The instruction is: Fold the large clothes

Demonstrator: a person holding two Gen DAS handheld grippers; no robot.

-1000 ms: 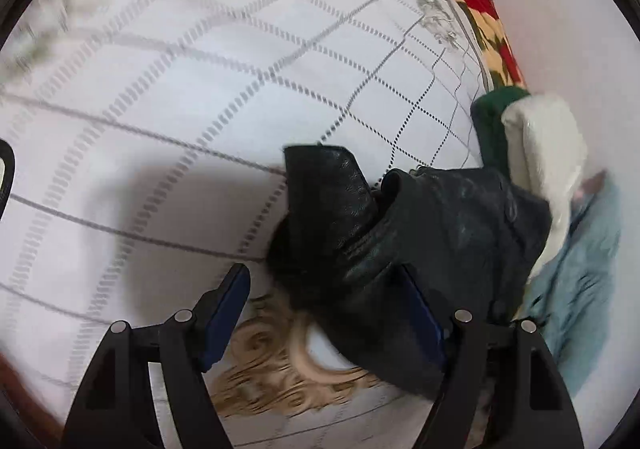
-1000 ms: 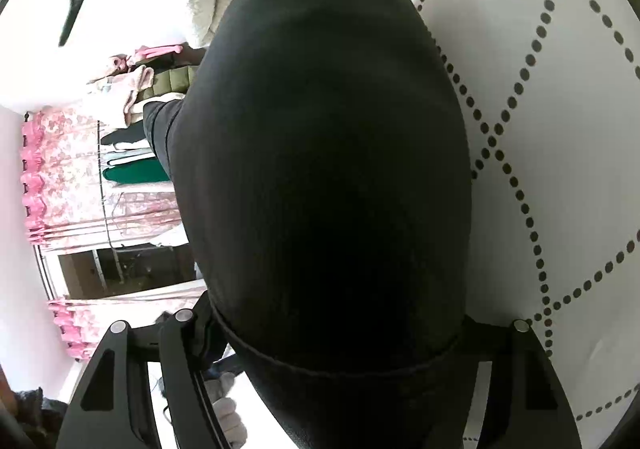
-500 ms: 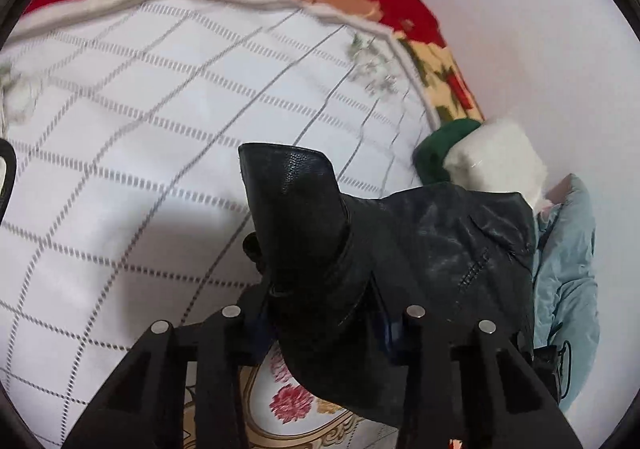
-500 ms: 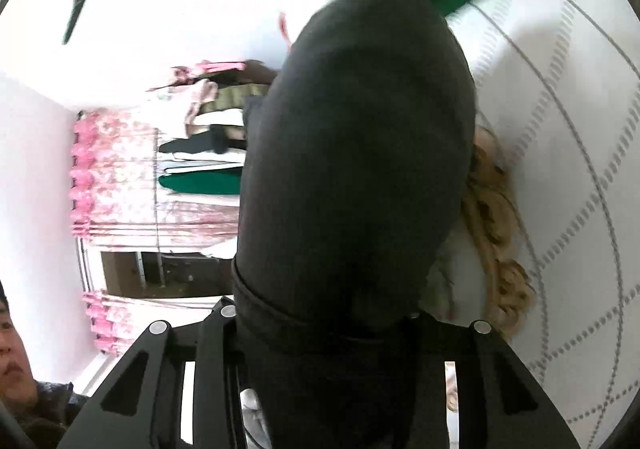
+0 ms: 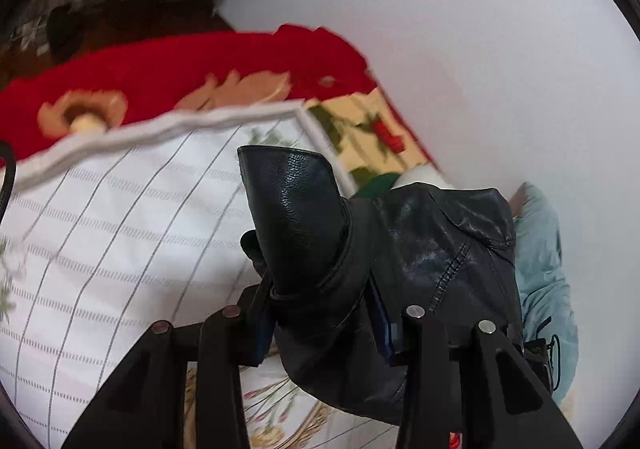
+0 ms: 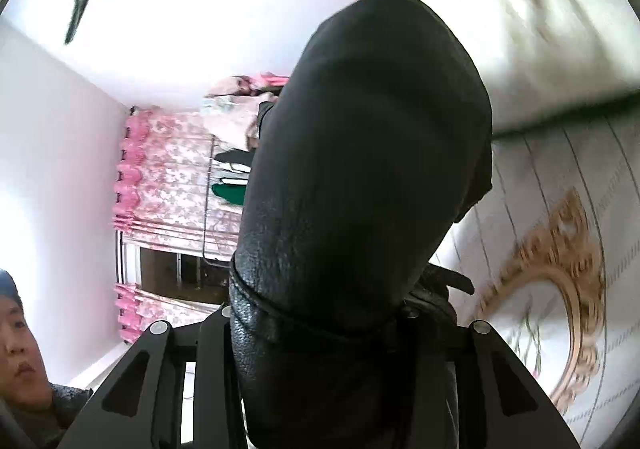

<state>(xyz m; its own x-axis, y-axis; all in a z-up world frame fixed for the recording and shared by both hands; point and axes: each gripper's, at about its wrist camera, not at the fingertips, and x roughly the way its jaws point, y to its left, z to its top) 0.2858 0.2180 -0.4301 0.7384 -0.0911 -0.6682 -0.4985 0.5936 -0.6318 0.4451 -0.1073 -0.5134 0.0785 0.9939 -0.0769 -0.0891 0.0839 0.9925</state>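
Both hands up since a second ago, jacket (image 5: 420,249) off the bed (image 5: 120,233) | left fingers (image 5: 320,313) and right fingers (image 6: 320,325) clamped on black leather | risk: slick, heavy leather slipping out mid-lift

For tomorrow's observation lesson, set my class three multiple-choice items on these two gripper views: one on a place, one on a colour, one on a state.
1. Where does the light blue garment lie in the left wrist view?
A. right of the black leather jacket, by the wall
B. on the red blanket
C. under the quilt

2. What colour is the blanket beyond the white grid-lined quilt?
A. green
B. red
C. grey

3. What is the left gripper doing?
A. hanging open and empty
B. lying on the quilt
C. clamped on the jacket

Answers:
1 A: it shows past the jacket's right edge, against the white wall.
2 B: red with tan flowers, past the quilt's border.
3 C: leather is bunched between its blue pads.
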